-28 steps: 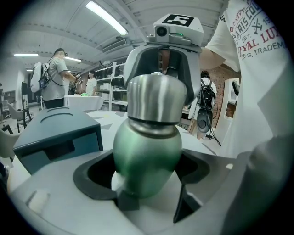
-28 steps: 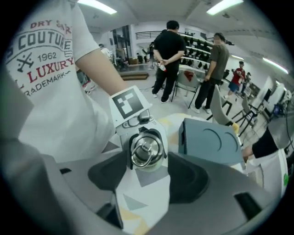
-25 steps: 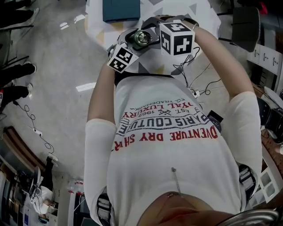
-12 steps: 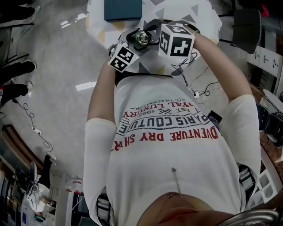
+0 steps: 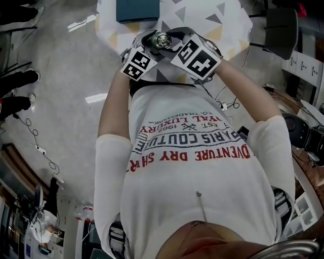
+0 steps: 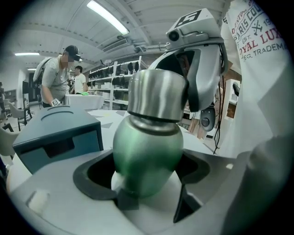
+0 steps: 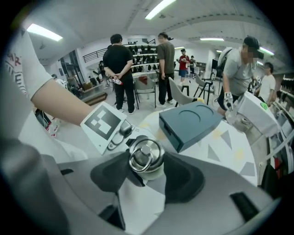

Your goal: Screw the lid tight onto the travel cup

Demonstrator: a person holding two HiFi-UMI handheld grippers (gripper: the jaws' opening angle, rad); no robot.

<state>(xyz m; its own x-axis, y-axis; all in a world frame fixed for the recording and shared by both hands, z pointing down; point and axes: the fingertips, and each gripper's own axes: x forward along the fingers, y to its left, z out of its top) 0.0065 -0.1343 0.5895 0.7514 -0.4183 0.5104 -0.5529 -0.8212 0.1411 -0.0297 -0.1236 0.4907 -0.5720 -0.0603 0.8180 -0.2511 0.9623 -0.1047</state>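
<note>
Far left in the head view: the left gripper (image 5: 152,44), held up in front of the person's chest, marker cube (image 5: 137,65) facing up. Just past it, lying flat on the table (image 5: 223,17): a blue box (image 5: 137,10).

Fingers (image 6: 89,180) of the left gripper shut tight on the travel cup (image 6: 147,147). One dark pad on each side, pressing on the round green belly, low down near the bottom end. Held up over the near edge of the table, not standing on it.

Next, in the middle: the shiny silver lid (image 6: 158,94), sitting on the neck of the cup. On top of the lid, a small metal ring (image 7: 140,160), lying flat.

To the right: the right gripper (image 7: 146,172), coming at the cup from the lid end, tilted over to one side, with its big marker cube facing up. Fingers (image 7: 108,172) spread wide but closed round the lid, one dark pad against each side of it. Nothing else between them.

So both grippers meeting at one cup: left one on the green body, right one on the silver lid, tips almost touching.
</note>
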